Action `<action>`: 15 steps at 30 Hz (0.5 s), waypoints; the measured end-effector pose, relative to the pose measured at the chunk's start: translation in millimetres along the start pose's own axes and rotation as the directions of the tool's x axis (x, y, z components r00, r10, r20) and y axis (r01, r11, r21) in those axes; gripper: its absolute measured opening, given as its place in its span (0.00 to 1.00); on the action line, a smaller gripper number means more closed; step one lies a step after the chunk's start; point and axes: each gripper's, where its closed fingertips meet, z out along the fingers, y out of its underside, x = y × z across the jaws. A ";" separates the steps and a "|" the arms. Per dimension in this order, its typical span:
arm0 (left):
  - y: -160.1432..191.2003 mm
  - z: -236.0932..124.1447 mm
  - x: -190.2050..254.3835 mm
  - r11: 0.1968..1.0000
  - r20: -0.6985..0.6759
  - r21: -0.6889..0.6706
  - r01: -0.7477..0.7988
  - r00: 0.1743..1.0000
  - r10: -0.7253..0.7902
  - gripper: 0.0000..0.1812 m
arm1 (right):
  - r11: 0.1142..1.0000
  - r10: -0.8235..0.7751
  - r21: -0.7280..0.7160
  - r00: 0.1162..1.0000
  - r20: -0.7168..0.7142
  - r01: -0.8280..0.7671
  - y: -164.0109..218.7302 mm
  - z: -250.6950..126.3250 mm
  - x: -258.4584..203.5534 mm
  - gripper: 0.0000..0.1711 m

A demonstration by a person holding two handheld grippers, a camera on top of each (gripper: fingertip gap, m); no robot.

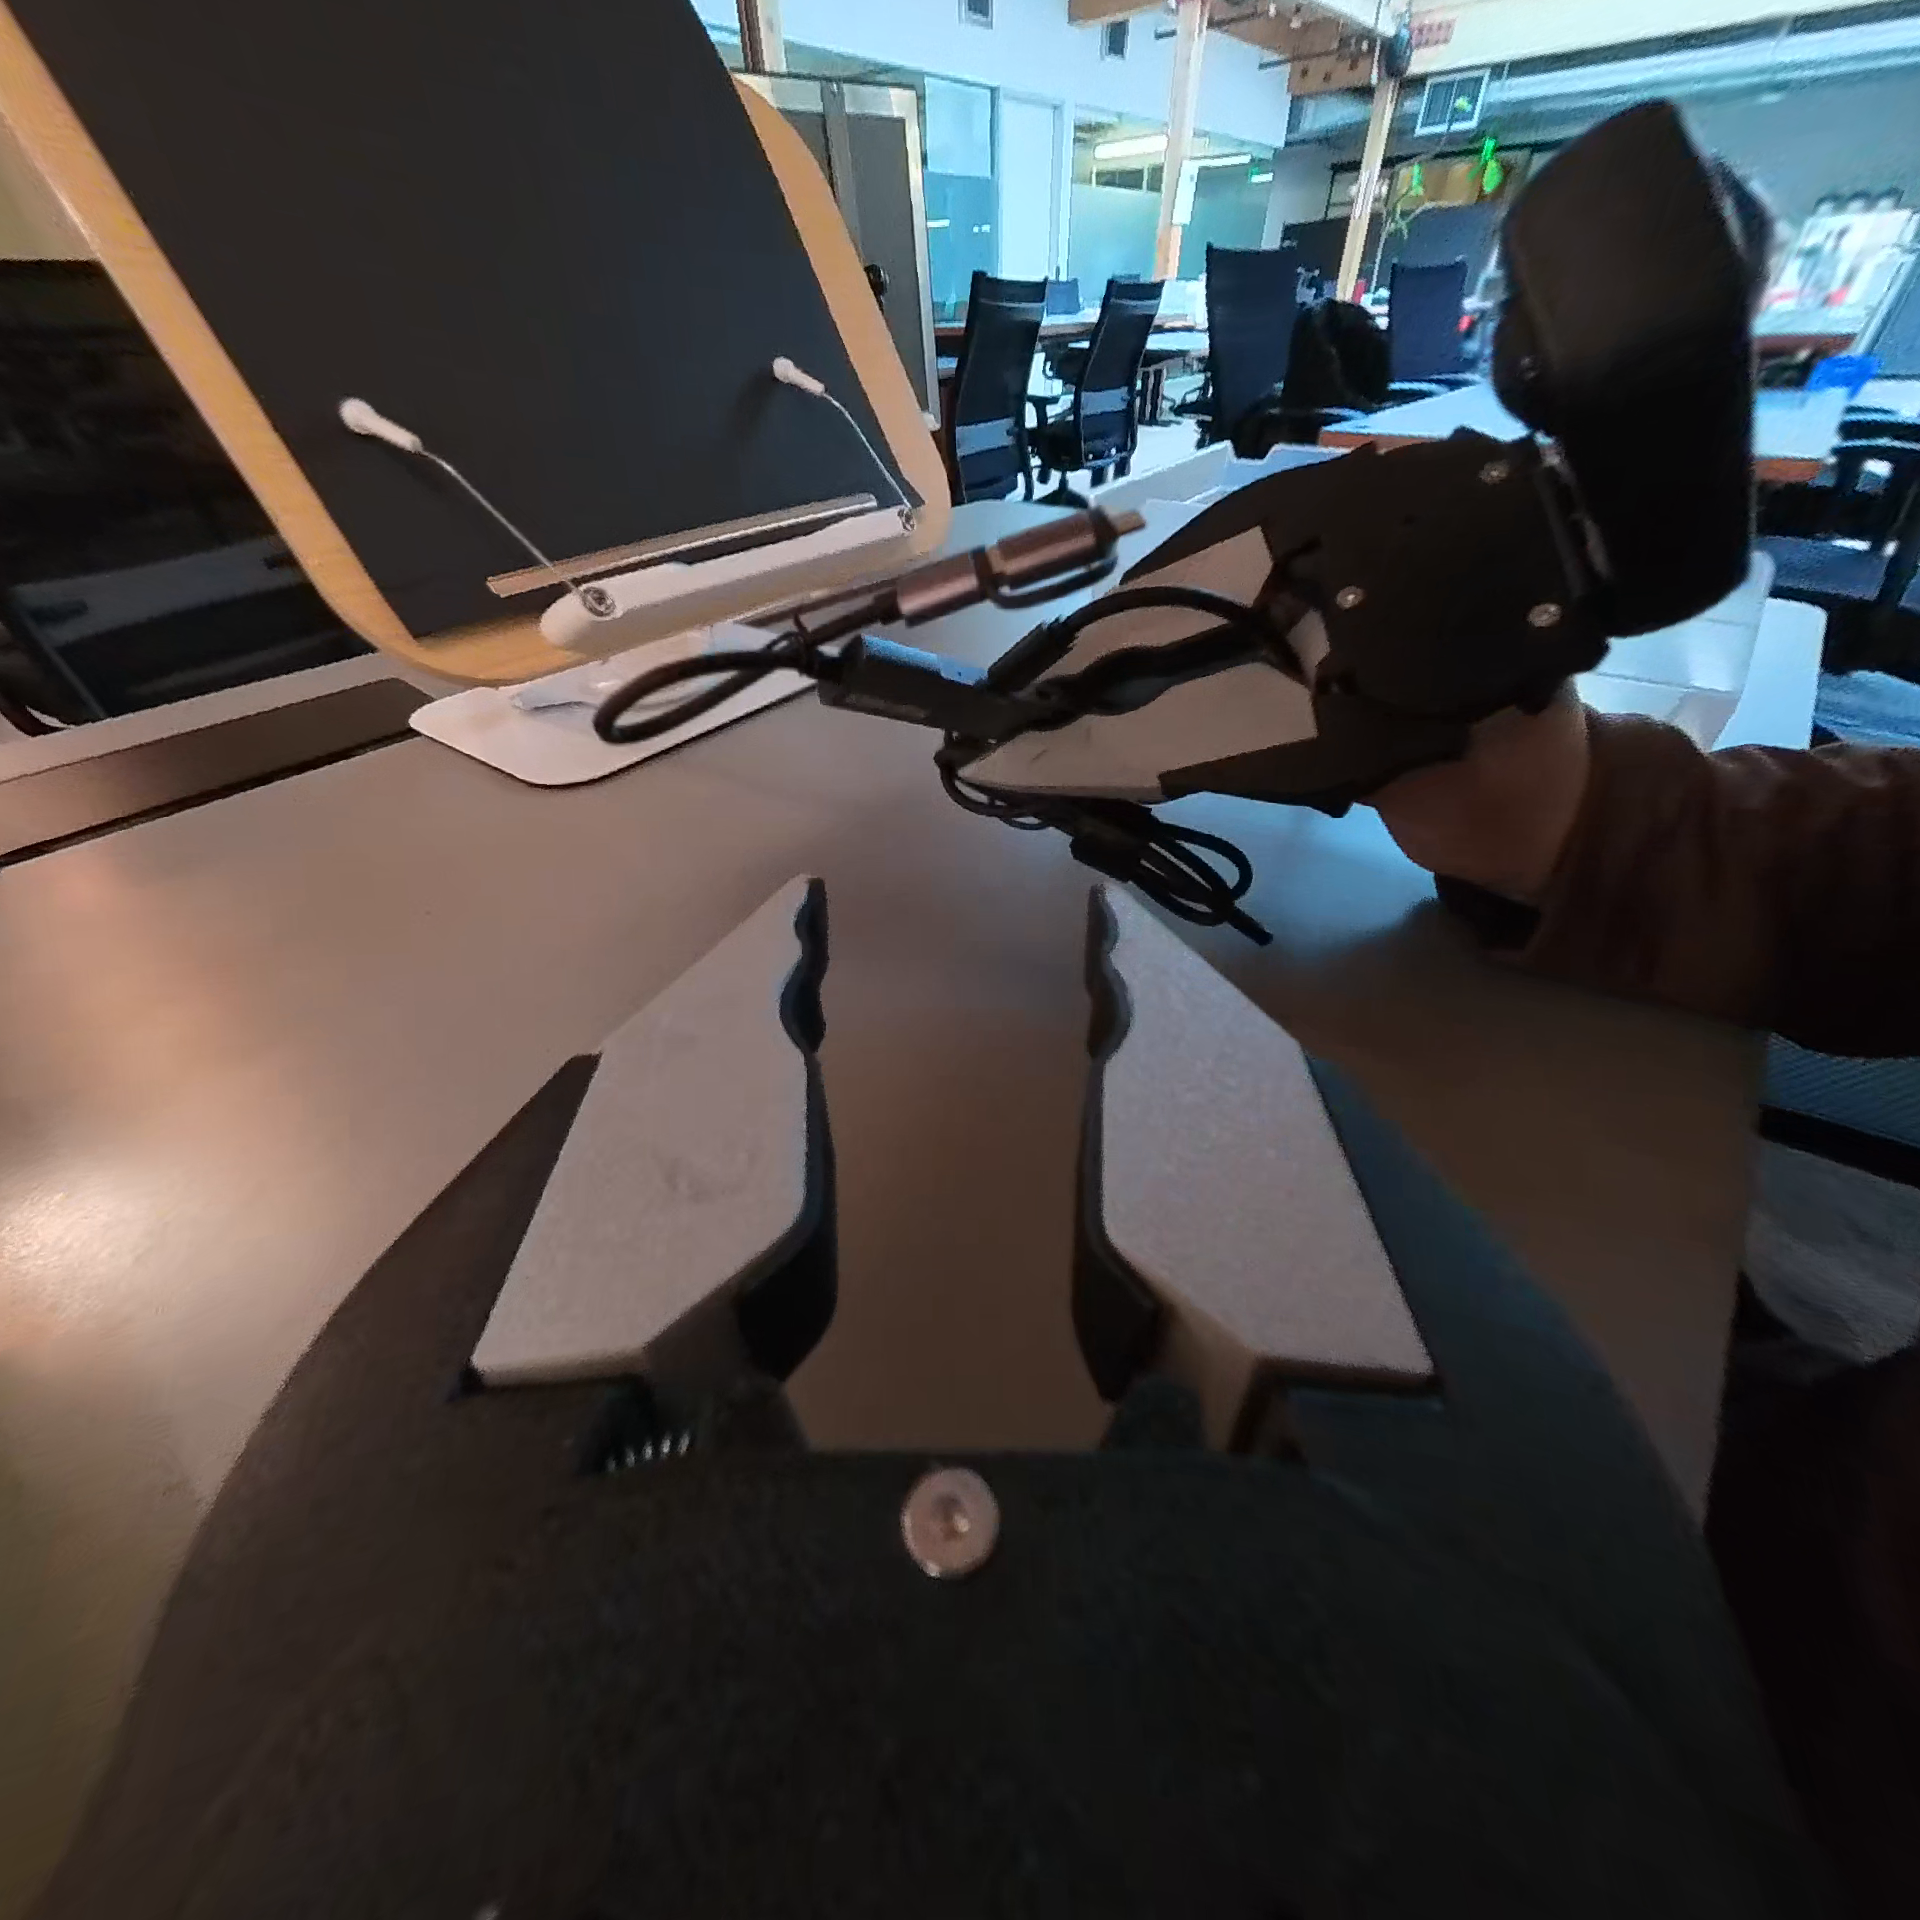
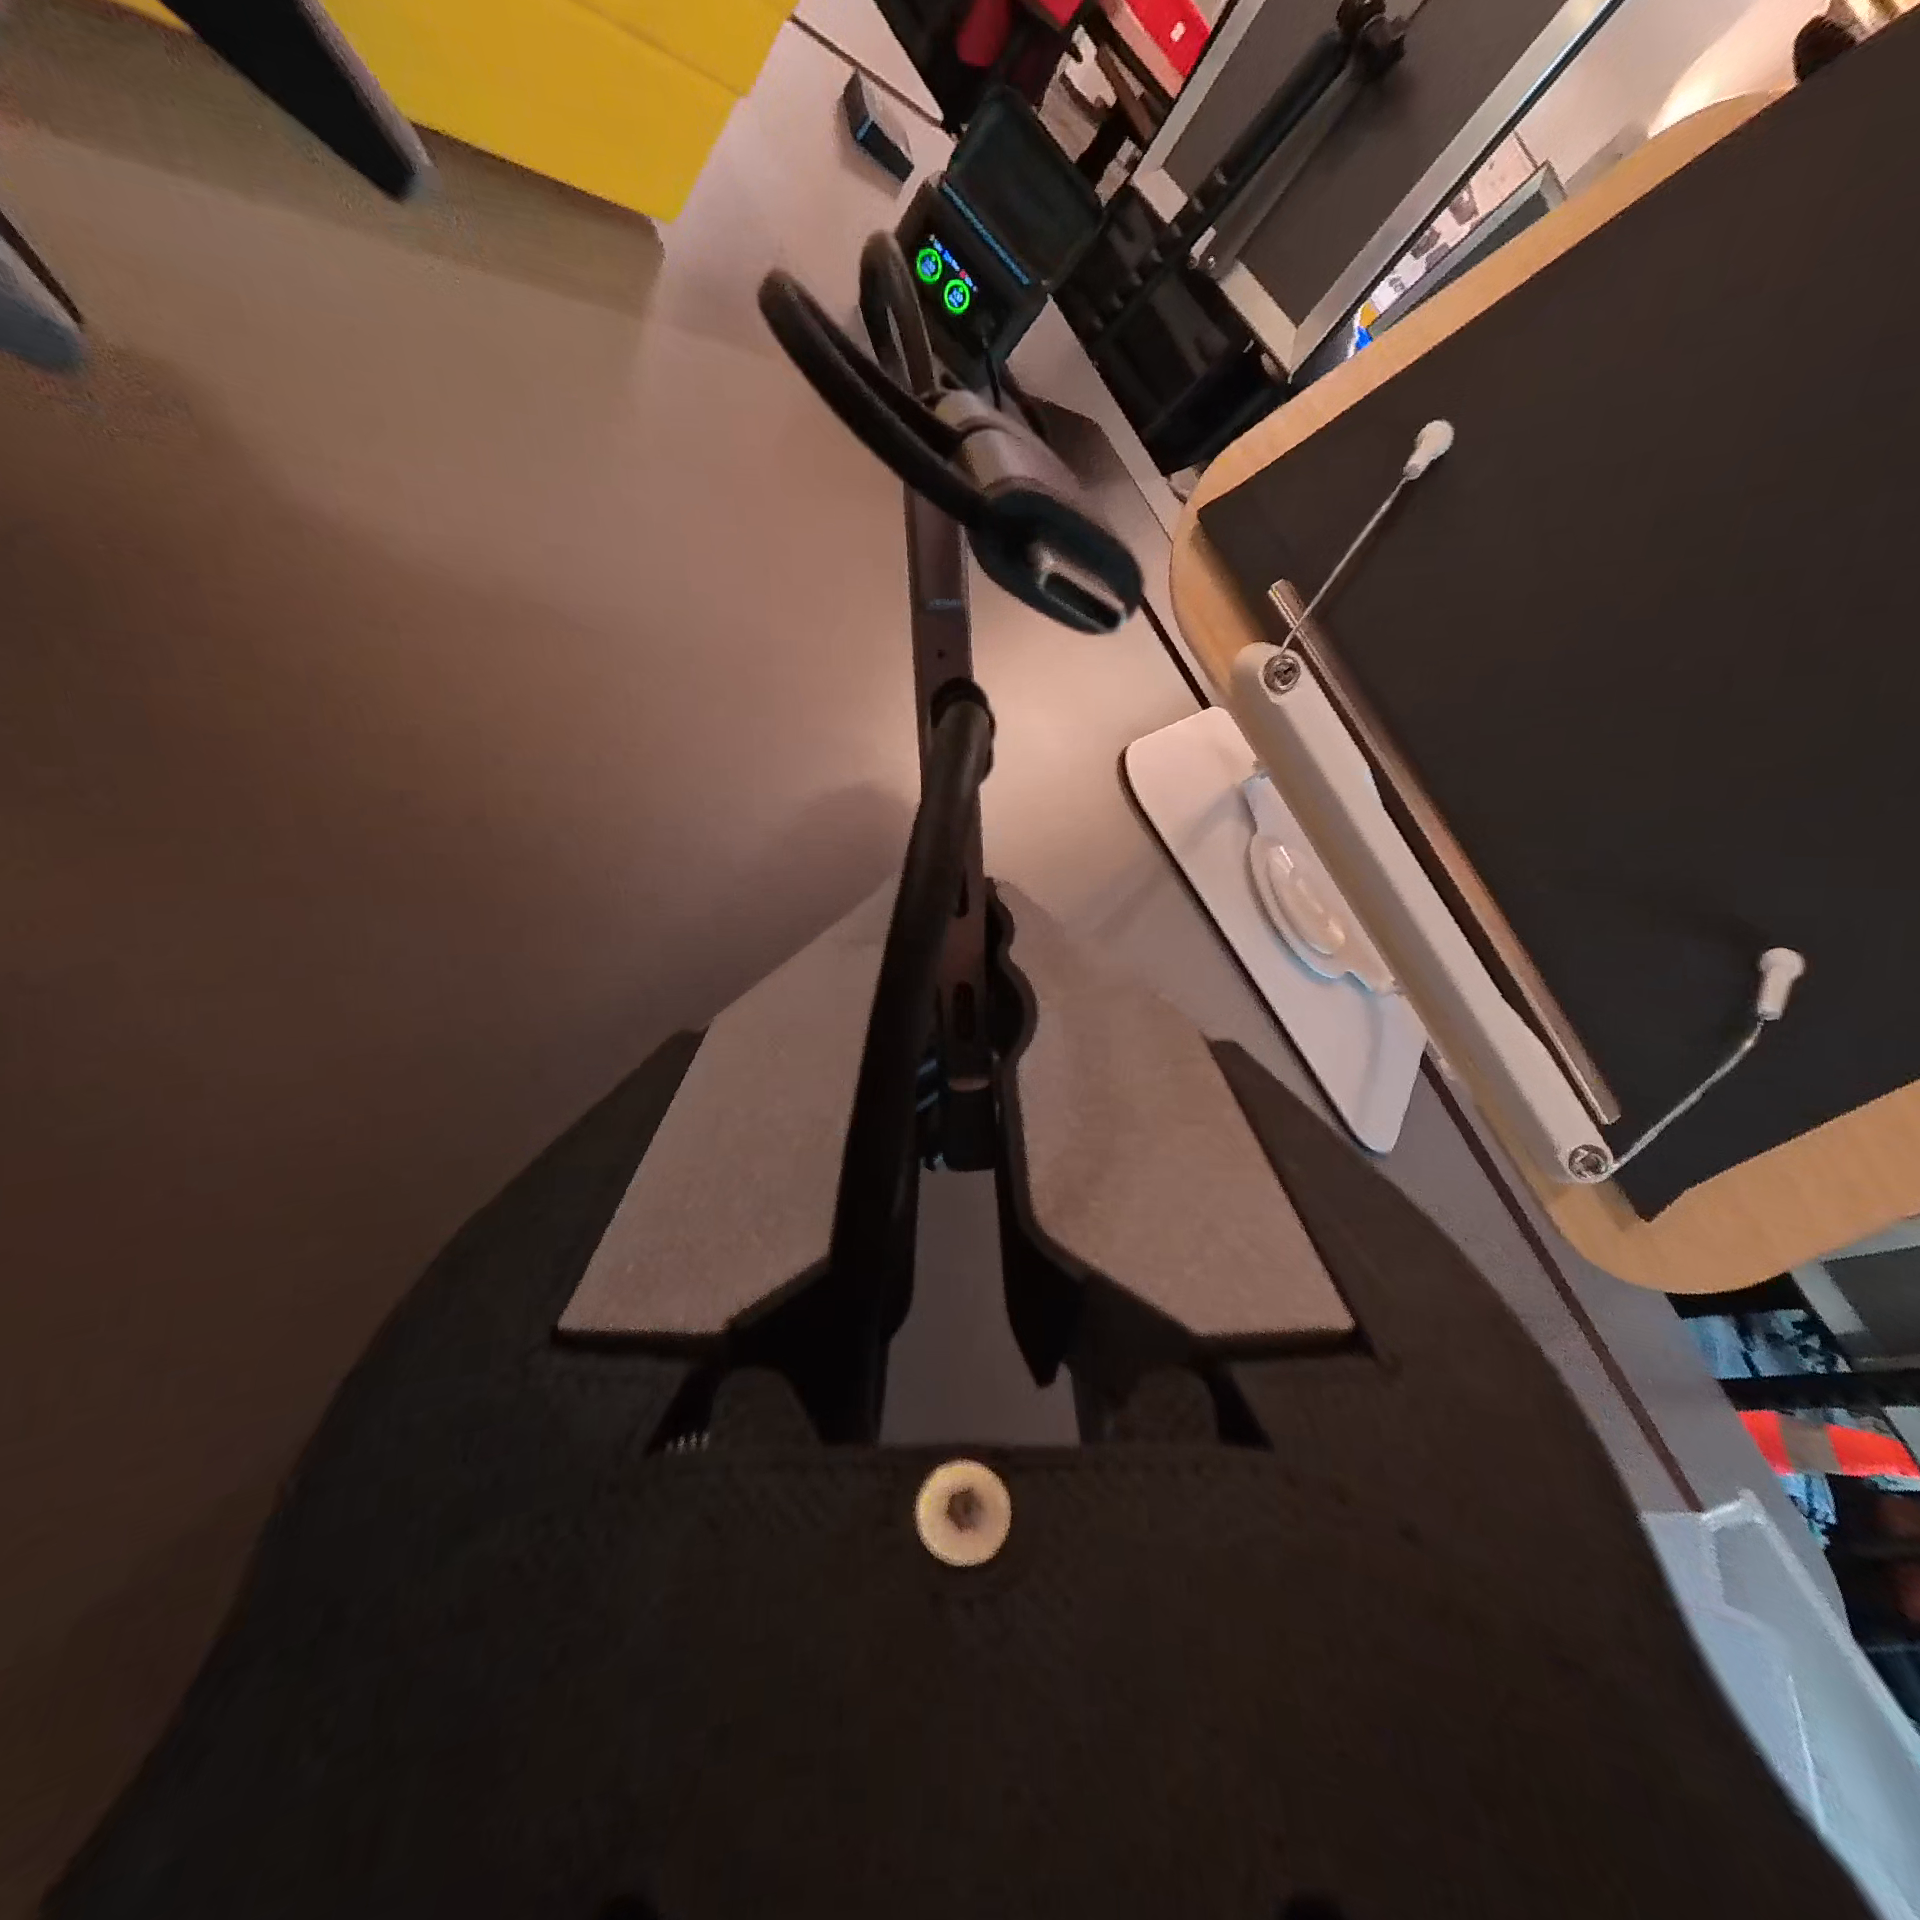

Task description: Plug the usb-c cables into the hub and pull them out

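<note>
My right gripper [image 2: 961,966] is shut on the slim dark hub [image 2: 943,623] and holds it edge-on above the table. A black cable [image 2: 935,831] runs back between its fingers. A dark cable plug [image 2: 1060,582] hangs beside the hub's far end. In the left wrist view the right gripper [image 1: 1039,675] holds the hub [image 1: 904,691] in the air. Metallic connectors [image 1: 997,566] stick out above it, and black cables [image 1: 1164,852] dangle below. My left gripper [image 1: 956,935] is open and empty, low over the table, short of the hub.
A wood-edged book stand [image 1: 520,312] on a white base [image 1: 520,738] stands at the back left; it also shows at right in the right wrist view [image 2: 1662,727]. A small black device with green lights [image 2: 966,260] sits farther along the brown table [image 1: 312,1039].
</note>
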 end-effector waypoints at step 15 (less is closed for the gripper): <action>-6.5 -24.0 11.4 0.996 -0.086 -0.060 0.063 0.994 -0.068 0.27 | 0.963 -0.257 -0.034 0.953 0.159 0.266 6.9 1.8 -52.8 0.05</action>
